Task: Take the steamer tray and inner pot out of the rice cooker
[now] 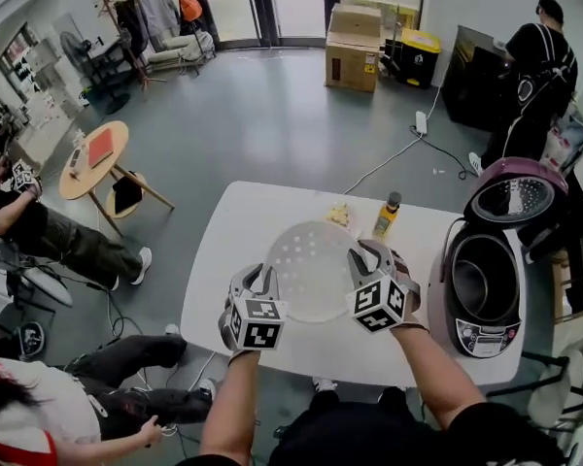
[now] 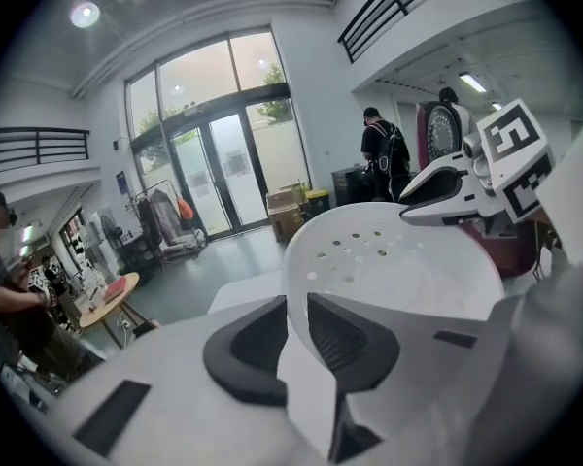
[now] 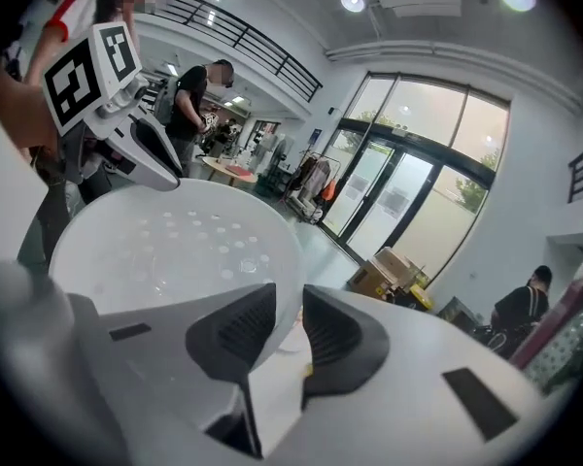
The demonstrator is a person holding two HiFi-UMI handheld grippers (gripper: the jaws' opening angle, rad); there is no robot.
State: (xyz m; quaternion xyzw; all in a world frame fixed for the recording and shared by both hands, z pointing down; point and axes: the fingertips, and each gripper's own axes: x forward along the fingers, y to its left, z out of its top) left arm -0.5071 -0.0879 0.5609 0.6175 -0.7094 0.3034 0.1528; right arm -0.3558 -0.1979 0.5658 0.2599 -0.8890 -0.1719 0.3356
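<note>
The white perforated steamer tray (image 1: 311, 268) hangs over the middle of the white table (image 1: 223, 260), held at two opposite rims. My left gripper (image 1: 261, 282) is shut on its left rim, and my right gripper (image 1: 365, 258) on its right rim. In the left gripper view the pads (image 2: 340, 333) pinch the tray (image 2: 398, 260) wall, with the right gripper (image 2: 466, 178) across it. In the right gripper view the tray (image 3: 175, 250) rim sits between the pads (image 3: 248, 328). The rice cooker (image 1: 484, 333) stands open at the table's right end, the dark inner pot (image 1: 481, 282) inside it and the purple lid (image 1: 517, 197) raised.
A yellow-labelled bottle (image 1: 387, 216) and a small yellow item (image 1: 340, 214) stand at the table's far edge. A power cord (image 1: 398, 153) runs across the floor. People sit at the left; another stands at the back right. Cardboard boxes (image 1: 355, 47) and a round wooden table (image 1: 97, 153) lie beyond.
</note>
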